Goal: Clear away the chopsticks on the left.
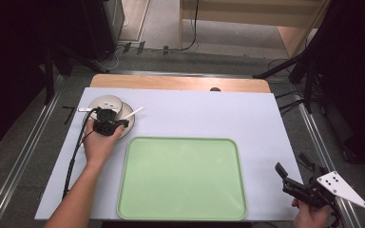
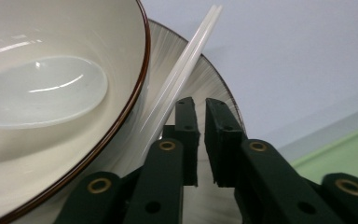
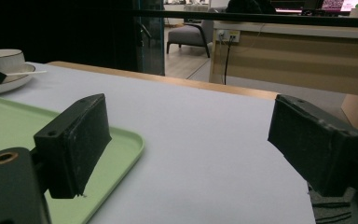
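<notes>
A white chopstick [image 2: 182, 74] is being rested on the rim of a striped plate [image 2: 216, 88] at the table's far left corner, slanting up beside a cream bowl [image 2: 74, 56] with a white spoon [image 2: 37, 93] lying inside. The left gripper [image 2: 200, 112] is being held over the plate just beside the chopstick, its jaws parted by a narrow gap and gripping nothing. Near the green tray [image 1: 183, 209], the right gripper [image 1: 290, 183] is being kept wide open and empty above the white tabletop [image 1: 209, 111].
</notes>
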Demonstrator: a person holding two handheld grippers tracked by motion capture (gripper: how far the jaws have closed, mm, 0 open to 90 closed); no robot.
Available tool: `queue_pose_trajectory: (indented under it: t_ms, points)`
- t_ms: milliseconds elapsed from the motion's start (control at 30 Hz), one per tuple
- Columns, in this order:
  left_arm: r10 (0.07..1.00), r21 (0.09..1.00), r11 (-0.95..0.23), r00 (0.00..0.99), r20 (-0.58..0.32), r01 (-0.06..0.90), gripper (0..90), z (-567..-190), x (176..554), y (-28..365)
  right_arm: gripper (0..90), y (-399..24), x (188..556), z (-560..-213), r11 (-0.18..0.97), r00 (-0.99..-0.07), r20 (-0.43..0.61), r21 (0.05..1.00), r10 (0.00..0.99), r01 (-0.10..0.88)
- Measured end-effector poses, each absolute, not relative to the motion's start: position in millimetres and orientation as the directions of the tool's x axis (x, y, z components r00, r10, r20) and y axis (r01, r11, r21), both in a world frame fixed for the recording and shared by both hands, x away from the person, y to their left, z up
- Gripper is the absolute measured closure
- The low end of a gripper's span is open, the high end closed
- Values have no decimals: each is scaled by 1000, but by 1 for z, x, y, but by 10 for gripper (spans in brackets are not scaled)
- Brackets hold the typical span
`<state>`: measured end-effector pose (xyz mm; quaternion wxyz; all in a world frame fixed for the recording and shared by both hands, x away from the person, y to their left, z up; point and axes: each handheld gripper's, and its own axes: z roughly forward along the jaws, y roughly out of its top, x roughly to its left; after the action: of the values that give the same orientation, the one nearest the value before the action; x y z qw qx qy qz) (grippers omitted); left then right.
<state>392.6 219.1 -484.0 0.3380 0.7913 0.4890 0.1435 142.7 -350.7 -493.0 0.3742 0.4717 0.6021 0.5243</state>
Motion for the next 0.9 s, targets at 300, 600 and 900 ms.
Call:
queue_pose_trajectory:
  t_ms: [300, 600, 900]
  points:
    - [841, 650, -334, 527, -121, 682, 717, -453, 377, 259, 128, -350, 142, -493, 9, -270, 40, 984, 962, 178]
    - [830, 611, -370, 544, -121, 700, 693, -464, 383, 267, 129, -349, 143, -493, 13, -271, 37, 984, 962, 179]
    - [840, 607, -389, 538, -76, 693, 714, -467, 374, 281, 129, -352, 141, -493, 8, -265, 42, 983, 963, 182]
